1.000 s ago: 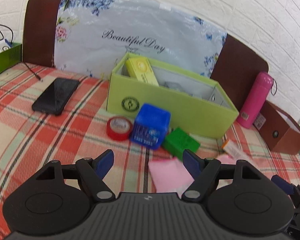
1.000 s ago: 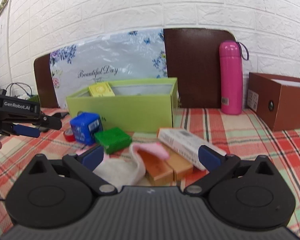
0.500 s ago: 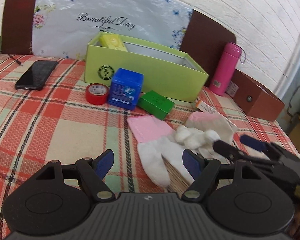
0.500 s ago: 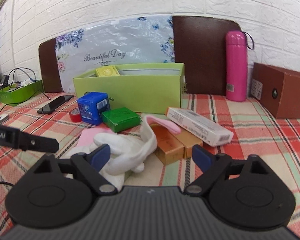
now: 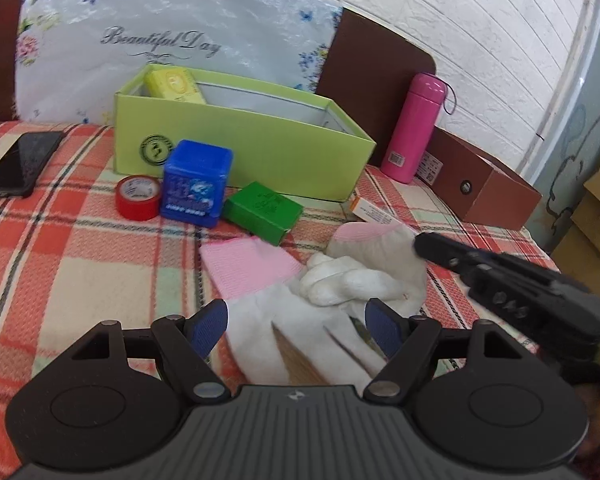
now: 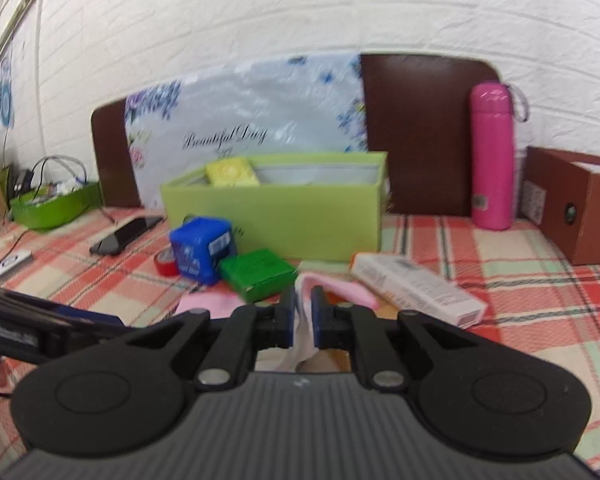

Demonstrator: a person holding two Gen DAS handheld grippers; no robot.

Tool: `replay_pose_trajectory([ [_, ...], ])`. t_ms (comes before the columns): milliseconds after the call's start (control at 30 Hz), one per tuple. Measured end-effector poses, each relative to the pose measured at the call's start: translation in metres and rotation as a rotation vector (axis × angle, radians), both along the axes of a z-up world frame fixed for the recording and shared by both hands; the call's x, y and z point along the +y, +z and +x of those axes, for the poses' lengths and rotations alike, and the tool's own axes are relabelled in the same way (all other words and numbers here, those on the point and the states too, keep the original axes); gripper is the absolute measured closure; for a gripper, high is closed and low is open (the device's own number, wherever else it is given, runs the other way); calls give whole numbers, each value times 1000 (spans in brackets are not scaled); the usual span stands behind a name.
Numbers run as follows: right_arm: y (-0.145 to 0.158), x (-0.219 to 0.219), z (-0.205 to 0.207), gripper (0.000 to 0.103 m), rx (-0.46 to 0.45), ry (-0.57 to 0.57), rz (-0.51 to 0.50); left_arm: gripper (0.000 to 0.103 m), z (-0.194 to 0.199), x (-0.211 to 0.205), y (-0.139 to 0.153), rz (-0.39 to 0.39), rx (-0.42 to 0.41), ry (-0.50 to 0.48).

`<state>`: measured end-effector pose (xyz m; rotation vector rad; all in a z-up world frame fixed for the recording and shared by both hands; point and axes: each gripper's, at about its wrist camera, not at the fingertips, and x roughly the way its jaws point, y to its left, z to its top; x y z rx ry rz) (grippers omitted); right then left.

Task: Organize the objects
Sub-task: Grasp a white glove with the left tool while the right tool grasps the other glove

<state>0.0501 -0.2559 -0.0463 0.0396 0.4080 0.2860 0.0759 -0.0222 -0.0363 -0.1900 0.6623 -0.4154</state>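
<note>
Two white gloves with pink cuffs lie on the checked cloth. The flat glove [image 5: 260, 320] lies between the blue pads of my left gripper [image 5: 296, 320], which stands open and does not press on it. The crumpled glove [image 5: 364, 276] lies just beyond it. My right gripper [image 6: 303, 308] is shut on a fold of this crumpled glove [image 6: 303, 332]; in the left wrist view its black tip [image 5: 424, 242] reaches the glove from the right. Behind stands the open light-green box [image 5: 260, 152] with a yellow packet [image 5: 174, 86] leaning inside.
In front of the green box sit a blue cube [image 5: 196, 184], a red tape roll [image 5: 138, 196] and a small green box [image 5: 264, 212]. A phone [image 5: 20, 164] lies left. A pink bottle [image 5: 416, 148], brown box [image 5: 484, 188] and white carton [image 6: 416, 292] are right.
My right gripper went from wide open to shut on the crumpled glove. My left gripper came in lower over the flat glove, which now lies between its fingers.
</note>
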Motion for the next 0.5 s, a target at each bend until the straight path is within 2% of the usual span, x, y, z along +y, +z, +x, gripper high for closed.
replay_pose_trajectory([
  [233, -6, -22, -22, 95, 54, -22, 20, 24, 18, -28, -9, 57, 4, -60],
  [300, -10, -23, -21, 92, 77, -24, 47, 27, 20, -31, -13, 83, 12, -66],
  [367, -11, -20, -15, 69, 85, -28, 67, 27, 18, -31, -16, 87, 17, -65],
  [400, -11, -18, -11, 65, 78, -17, 68, 27, 16, -29, -17, 87, 13, -65],
  [500, -9, -5, 4, 64, 69, 22, 56, 27, 14, -25, -17, 86, 12, -61],
])
